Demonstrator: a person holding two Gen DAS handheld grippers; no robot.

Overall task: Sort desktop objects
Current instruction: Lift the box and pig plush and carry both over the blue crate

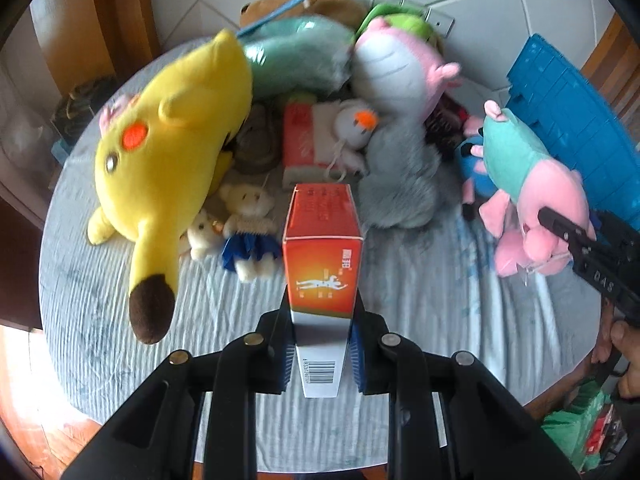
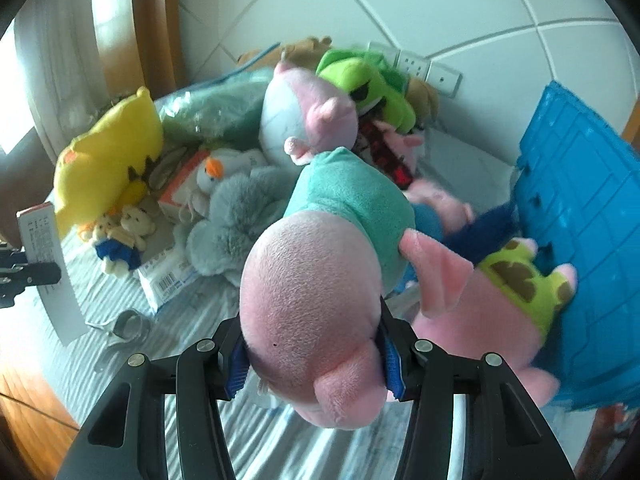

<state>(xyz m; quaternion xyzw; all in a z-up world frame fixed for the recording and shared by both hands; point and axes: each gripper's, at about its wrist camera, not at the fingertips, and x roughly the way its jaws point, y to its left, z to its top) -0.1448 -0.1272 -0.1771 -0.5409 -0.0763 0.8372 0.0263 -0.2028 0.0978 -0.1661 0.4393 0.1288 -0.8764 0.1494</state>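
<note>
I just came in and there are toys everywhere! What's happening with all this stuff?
A person is sorting a pile of things on a round table with a grey striped cloth, using a pair of tongs in each hand. The left tongs are clamped on an orange-and-white cardboard box, held above the table. The right tongs grip a pink plush pig in a teal shirt by its head. A blue plastic crate stands on the right, beside the remaining plush toys.

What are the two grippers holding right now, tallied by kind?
Boxes: 1, the orange box clamped in the left gripper.
Plush toys: 1, the pink pig clamped in the right gripper.
Total: 2
</note>
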